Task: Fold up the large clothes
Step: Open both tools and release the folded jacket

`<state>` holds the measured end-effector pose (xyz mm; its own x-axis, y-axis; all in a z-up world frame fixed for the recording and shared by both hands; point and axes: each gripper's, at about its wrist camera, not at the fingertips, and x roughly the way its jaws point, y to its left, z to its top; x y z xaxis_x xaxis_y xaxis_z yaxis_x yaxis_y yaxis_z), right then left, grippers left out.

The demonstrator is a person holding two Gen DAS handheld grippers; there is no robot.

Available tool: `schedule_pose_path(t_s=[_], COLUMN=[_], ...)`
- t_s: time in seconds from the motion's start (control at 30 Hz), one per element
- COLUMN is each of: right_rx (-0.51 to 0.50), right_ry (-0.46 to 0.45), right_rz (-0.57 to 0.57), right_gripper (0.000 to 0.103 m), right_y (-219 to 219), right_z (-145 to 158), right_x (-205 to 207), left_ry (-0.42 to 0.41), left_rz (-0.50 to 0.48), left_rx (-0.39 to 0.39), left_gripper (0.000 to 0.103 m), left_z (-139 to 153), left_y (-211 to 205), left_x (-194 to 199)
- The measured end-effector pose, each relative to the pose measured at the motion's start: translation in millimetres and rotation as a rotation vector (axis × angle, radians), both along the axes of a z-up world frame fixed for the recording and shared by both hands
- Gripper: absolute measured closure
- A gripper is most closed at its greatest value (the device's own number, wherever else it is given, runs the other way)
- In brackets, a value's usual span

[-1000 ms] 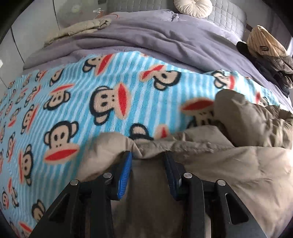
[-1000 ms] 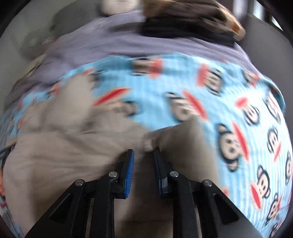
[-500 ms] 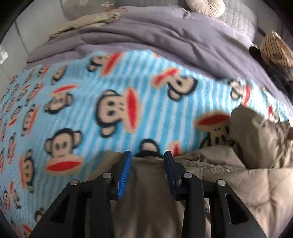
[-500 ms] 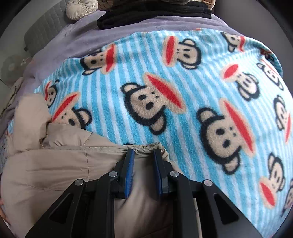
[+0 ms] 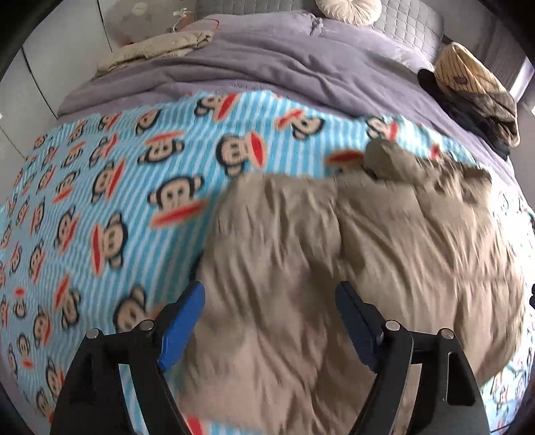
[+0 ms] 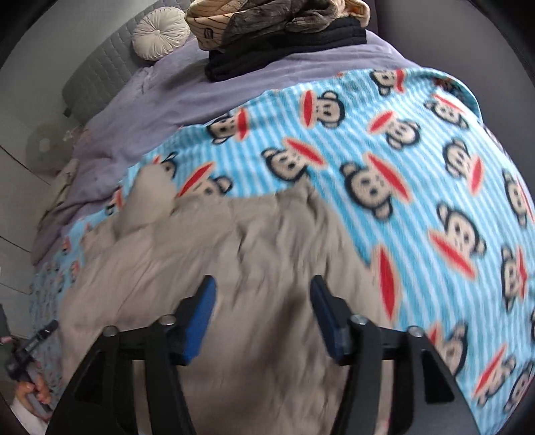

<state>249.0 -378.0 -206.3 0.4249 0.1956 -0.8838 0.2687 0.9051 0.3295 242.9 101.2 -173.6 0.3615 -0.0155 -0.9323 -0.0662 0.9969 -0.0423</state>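
Note:
A beige puffy jacket [image 5: 367, 261] lies on a blue striped monkey-print blanket [image 5: 110, 200] on the bed. It also shows in the right wrist view [image 6: 207, 254], on the same blanket [image 6: 418, 187]. My left gripper [image 5: 270, 302] is open and empty, raised above the jacket's left part. My right gripper [image 6: 263, 296] is open and empty above the jacket's right part. Both views are motion-blurred. One rolled part of the jacket [image 5: 388, 160] sticks up at its far edge.
A purple duvet [image 5: 267, 67] covers the far half of the bed. A pile of folded clothes [image 5: 474, 93] sits at its far right, also seen in the right wrist view [image 6: 277, 30]. A round cream cushion [image 5: 347, 10] and a beige garment [image 5: 160, 47] lie at the back.
Both grippers were shut on the jacket's far edge; now both have opened, let it go and pulled back and up. The jacket lies spread on the blanket.

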Motion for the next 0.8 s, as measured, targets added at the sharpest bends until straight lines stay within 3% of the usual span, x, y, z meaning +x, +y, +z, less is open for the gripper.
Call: schedule_pose_path(t_s=[0.1, 0.13, 0.17, 0.4, 0.7, 0.73, 0.8], right_rx=[0.035, 0.05, 0.06, 0.128, 0.215, 0.221, 0.242], right_ry=[0.025, 0.036, 0.046, 0.097, 0.107, 0.107, 0.106], right_rz=[-0.005, -0.006, -0.006, -0.004, -0.04, -0.042, -0.054], right_gripper=[0.037, 0.033, 0.027, 0.022, 0.014, 0.004, 0.0], right_y=[4.5, 5.8, 7.3, 13.9, 16.3, 16.6, 17.1], right_z=[2.1, 2.3, 2.4, -2.0, -14.7, -15.9, -19.3], right_x=[-29.7, -39.6, -49.2, -93.0, -119.1, -120.5, -124.1], left_ry=[0.011, 0.007, 0.009, 0.056, 0.069, 0.076, 0.081], left_rz=[-0.008, -0.007, -0.005, -0.034, -0.03, -0.04, -0.051], left_rx=[-0.011, -0.009, -0.007, -0.023, -0.009, -0.017, -0.021], left_gripper=[0.021, 0.005, 0.0, 0.0, 0.0, 0.0, 0.0], left_z=[1.5, 2.9, 3.9, 8.6, 1.9, 0.4, -2.1], left_y=[-9.3, -12.1, -14.1, -25.4, -27.1, -27.9, -29.9], left_x=[-24.6, -33.0, -39.3, -71.4, -91.7, -93.1, -96.8])
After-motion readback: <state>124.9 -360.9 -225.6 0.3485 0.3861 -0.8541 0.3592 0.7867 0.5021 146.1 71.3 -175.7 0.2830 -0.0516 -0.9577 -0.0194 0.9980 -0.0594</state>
